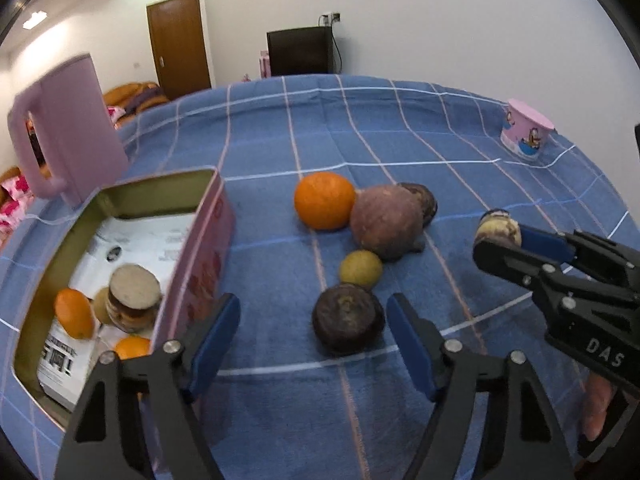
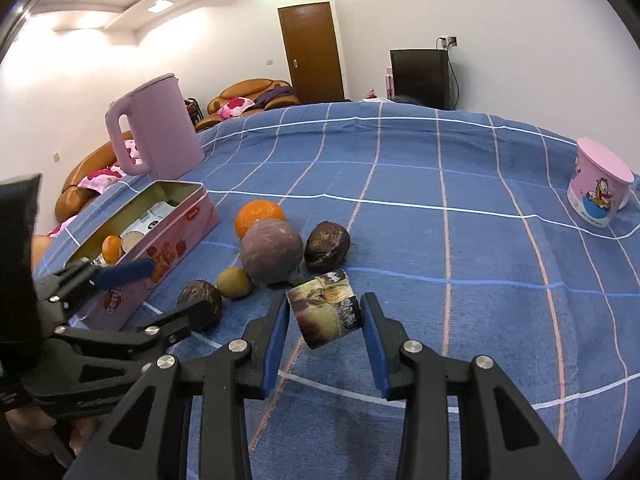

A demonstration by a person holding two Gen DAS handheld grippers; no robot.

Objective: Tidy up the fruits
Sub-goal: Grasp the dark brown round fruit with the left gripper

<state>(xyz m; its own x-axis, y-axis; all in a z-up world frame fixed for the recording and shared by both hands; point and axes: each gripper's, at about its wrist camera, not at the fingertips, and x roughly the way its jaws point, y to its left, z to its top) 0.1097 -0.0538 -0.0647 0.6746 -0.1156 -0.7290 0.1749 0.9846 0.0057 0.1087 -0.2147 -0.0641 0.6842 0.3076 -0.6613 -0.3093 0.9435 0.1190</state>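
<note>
Blue checked cloth [image 2: 440,184] covers a table in a white-walled room with a brown door [image 2: 312,52]. On the cloth, a loose cluster of fruit: an orange [image 1: 324,205], a large purple fruit [image 1: 387,222], a small yellow-green one [image 1: 360,269] and two dark ones, the nearer [image 1: 347,318] between the wide-open fingers of the left gripper [image 1: 314,344]. Left of the cluster, a pink tin [image 1: 200,248] holds several pieces of fruit. Right gripper [image 2: 325,320] is closed on a cut, mottled chunk [image 2: 325,307] raised above the cloth. Pink kettle [image 2: 160,120] stands behind the tin; a pink cup [image 2: 600,188] sits far right.
</note>
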